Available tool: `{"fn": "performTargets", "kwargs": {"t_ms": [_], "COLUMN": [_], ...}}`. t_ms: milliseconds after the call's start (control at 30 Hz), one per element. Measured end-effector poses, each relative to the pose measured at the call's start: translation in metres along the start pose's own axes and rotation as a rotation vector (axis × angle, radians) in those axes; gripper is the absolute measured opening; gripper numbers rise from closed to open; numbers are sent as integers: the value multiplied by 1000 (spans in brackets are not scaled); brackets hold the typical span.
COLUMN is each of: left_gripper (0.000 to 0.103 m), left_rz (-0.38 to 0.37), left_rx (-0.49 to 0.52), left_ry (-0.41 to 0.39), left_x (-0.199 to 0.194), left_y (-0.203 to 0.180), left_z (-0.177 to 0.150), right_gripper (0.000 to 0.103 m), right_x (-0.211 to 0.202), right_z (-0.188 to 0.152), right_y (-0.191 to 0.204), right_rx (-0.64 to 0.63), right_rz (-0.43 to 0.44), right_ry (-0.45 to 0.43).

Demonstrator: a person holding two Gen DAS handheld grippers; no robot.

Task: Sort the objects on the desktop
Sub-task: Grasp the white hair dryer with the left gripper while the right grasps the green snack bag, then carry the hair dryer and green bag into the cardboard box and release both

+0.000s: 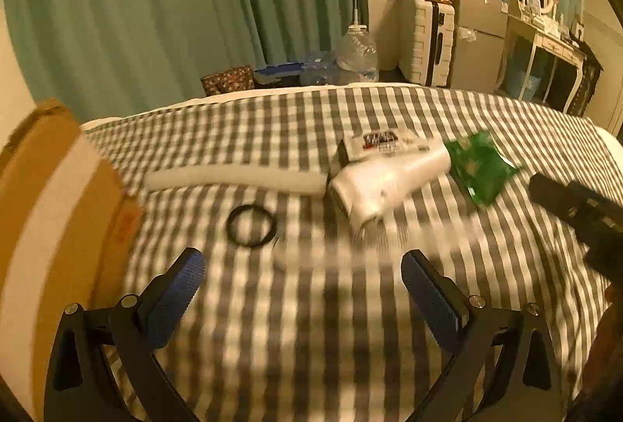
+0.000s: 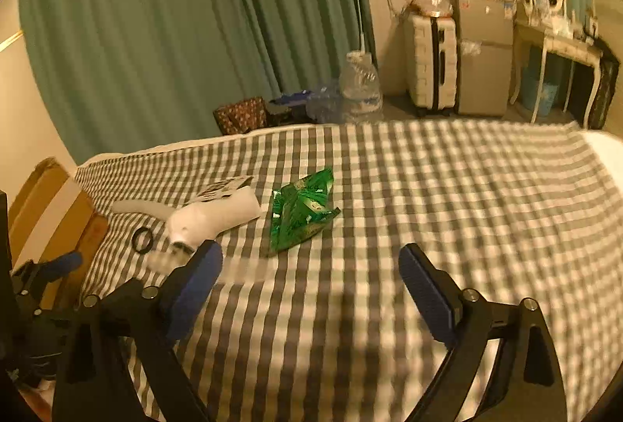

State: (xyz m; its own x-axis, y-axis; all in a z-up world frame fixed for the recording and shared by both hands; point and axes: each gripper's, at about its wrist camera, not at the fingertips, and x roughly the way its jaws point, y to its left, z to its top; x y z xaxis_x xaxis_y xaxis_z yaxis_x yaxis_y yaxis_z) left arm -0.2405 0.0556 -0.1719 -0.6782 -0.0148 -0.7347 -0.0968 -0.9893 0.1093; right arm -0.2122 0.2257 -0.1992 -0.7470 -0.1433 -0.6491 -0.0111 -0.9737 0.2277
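Both the left gripper (image 1: 303, 278) and right gripper (image 2: 310, 272) hang with jaws spread, empty, above the checked cloth (image 1: 311, 324). Beyond lie a black ring (image 1: 251, 226), a white handheld device (image 1: 383, 184) and a green packet (image 2: 301, 213). A cardboard box (image 1: 50, 196) borders the cloth's left.

Green packet (image 2: 301, 213) on checked cloth (image 2: 428, 188), tool (image 2: 309, 278) wide

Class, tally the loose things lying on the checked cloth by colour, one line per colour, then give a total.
White: 3 – foam strip, handheld device, printed packet
Green: 1 – wrapper
Black: 1 – ring
Total: 5
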Motion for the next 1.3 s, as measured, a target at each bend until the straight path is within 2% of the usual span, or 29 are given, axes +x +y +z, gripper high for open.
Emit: {"fn": "performTargets", "kwargs": {"t_ms": [100,233,333,433,467,567,633,667,700,733,767,800,933,1067,1200,1300], "left_gripper": [103,103,103,103,103,103,103,103,98,77,68,53,52,52,52,52], "left_rz": [-49,-63,-73,-78,-95,-134,-151,-136,-122,-131,-151,-162,-167,-179,-167,-181], "left_rx": [-18,-20,-9,11,21,61,125,156,192,237,272,285,308,244,212,185], "left_ry": [-10,-28,-45,-53,-56,-31,-3,5,2,-8,-7,0,35,38,-5,0], "left_x": [19,32,38,44,46,62,71,73,73,69,64,62,48,23,-28,-59], "left_y": [-3,-4,-4,-6,-7,-15,-23,-27,-31,-36,-39,-41,-43,-32,-18,-2], "left_z": [5,9,12,21,25,37,39,41,41,41,42,41,33,24,12,4], "right_gripper": [90,87,70,41,37,36,36,36,36,36,36,36,36,36,36,36], "right_x": [25,48,65,66,66,58,50,48,45,40,37,33,14,-5,-29,-49], "right_z": [3,7,12,15,15,14,13,14,15,15,15,14,10,7,7,4], "right_y": [-2,-1,-1,2,0,-13,-26,-30,-36,-40,-42,-45,-51,-50,-44,-35], "right_rx": [9,-24,-39,-78,-72,-2,46,58,67,71,75,85,124,119,112,97], "right_rz": [-1,-27,-18,-29,-28,-20,-14,-19,-27,-35,-41,-43,-38,-43,-38,-30], "right_ry": [27,56,91,94,94,107,123,121,118,120,116,116,110,102,86,84]}}
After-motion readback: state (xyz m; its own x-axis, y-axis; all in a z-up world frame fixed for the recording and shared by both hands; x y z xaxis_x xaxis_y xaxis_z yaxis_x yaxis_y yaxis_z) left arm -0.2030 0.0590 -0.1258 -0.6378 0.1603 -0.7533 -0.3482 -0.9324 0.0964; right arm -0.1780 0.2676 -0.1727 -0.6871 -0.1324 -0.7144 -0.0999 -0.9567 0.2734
